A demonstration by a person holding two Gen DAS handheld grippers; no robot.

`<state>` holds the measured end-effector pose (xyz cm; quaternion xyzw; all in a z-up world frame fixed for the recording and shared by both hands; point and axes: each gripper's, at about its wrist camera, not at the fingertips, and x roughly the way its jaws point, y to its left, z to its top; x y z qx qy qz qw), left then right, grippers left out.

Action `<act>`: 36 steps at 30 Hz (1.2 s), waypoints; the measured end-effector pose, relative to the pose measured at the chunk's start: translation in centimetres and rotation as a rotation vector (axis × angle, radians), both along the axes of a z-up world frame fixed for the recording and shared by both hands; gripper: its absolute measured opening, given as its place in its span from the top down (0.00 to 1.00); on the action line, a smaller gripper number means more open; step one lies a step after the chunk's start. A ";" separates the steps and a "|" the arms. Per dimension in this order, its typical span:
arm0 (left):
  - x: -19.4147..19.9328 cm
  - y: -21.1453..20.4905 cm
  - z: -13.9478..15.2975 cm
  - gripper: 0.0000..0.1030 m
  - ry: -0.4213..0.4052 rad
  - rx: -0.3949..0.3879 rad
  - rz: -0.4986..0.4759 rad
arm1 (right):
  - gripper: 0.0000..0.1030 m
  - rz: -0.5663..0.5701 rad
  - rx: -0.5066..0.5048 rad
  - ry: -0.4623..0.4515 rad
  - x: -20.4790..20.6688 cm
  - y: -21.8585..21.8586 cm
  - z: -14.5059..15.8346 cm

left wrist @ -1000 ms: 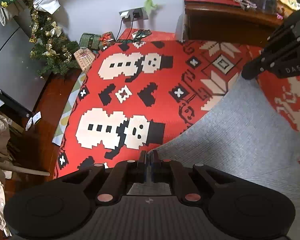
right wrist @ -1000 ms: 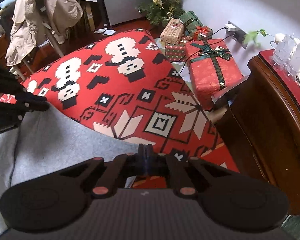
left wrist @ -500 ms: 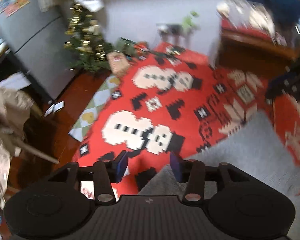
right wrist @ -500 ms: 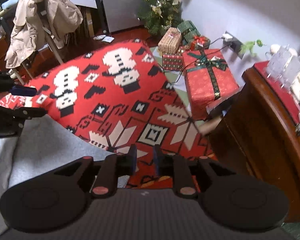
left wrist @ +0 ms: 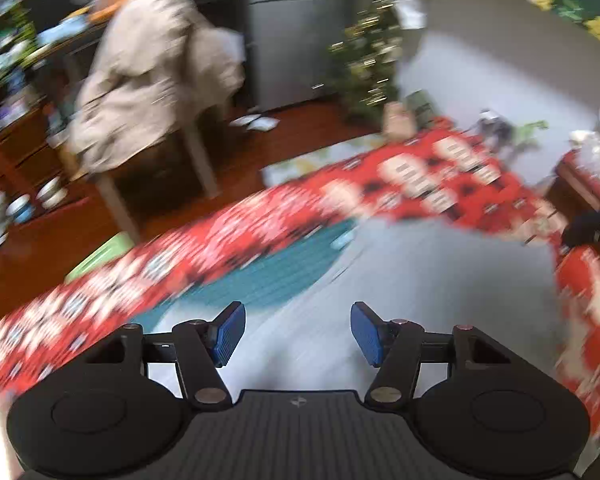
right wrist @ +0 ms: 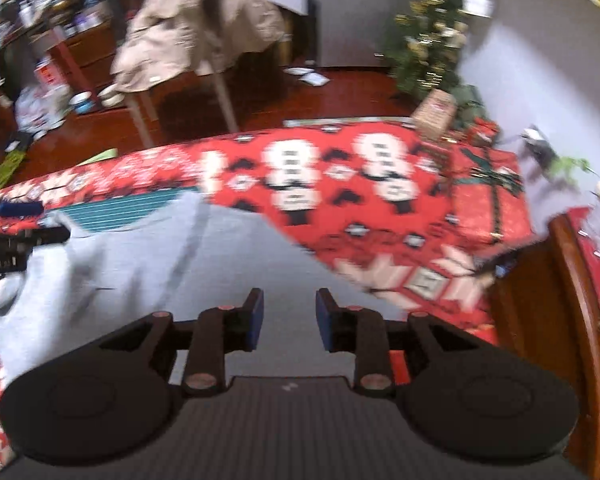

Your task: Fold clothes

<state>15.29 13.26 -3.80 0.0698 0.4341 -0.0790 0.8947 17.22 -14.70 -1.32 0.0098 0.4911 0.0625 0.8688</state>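
On the red snowman blanket (right wrist: pixel 340 184) lies the grey garment (left wrist: pixel 420 280), partly folded with a teal part (left wrist: pixel 260 280) showing, while left tongs (left wrist: pixel 298 334) stand wide and right tongs (right wrist: pixel 289 320) narrower, both empty, so probably new edges must be gripped.

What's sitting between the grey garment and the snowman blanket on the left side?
A teal striped patch shows there, clearest in the right wrist view, between the grey garment and snowman blanket.

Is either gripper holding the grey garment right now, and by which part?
Nothing is held. The left gripper and right gripper are both open above the grey garment, with nothing between their fingers.
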 end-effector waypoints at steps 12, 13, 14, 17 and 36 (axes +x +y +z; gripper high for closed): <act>-10.5 13.1 -2.7 0.59 0.112 0.002 0.359 | 0.71 0.420 0.025 -0.019 3.1 19.1 0.5; -10.8 13.6 -3.0 0.59 0.119 -0.006 0.371 | 0.71 0.455 0.024 -0.017 3.4 20.5 0.4; -11.2 14.0 -3.3 0.59 0.126 -0.013 0.383 | 0.72 0.484 0.023 -0.014 3.8 21.9 0.1; -11.9 14.5 -4.5 0.59 0.146 -0.026 0.392 | 0.77 0.572 0.025 0.008 4.7 25.9 -0.8; -12.9 14.3 -9.4 0.67 0.154 -0.031 0.282 | 0.78 0.801 -0.047 0.134 7.4 38.3 -7.7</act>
